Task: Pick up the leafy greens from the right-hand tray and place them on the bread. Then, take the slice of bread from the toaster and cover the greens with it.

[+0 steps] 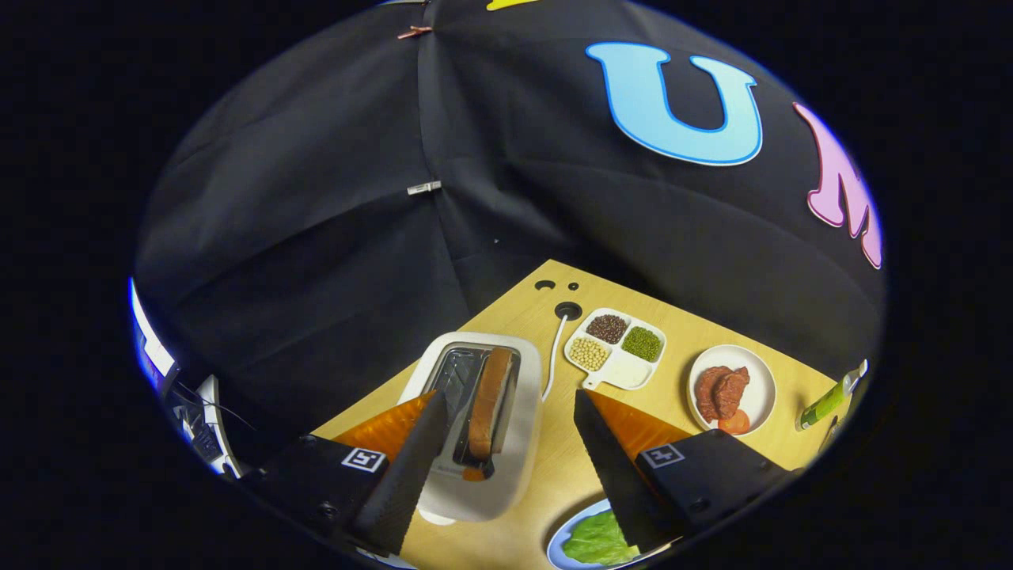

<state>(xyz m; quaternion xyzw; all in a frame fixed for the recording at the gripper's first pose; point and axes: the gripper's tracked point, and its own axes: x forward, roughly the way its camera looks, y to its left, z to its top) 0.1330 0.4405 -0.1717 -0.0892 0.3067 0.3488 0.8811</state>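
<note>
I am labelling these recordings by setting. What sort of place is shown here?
Probably a staged kitchen tabletop inside a recording booth: a wooden table holds a white toaster with a bread slice and a divided dish of beans. The open gripper hovers above the toaster.

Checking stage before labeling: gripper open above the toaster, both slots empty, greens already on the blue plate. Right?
Not quite. In the gripper view the toaster is not empty: a bread slice stands upright in one slot. The rest holds: the gripper is open above the toaster, and the greens lie on the blue plate.
</note>
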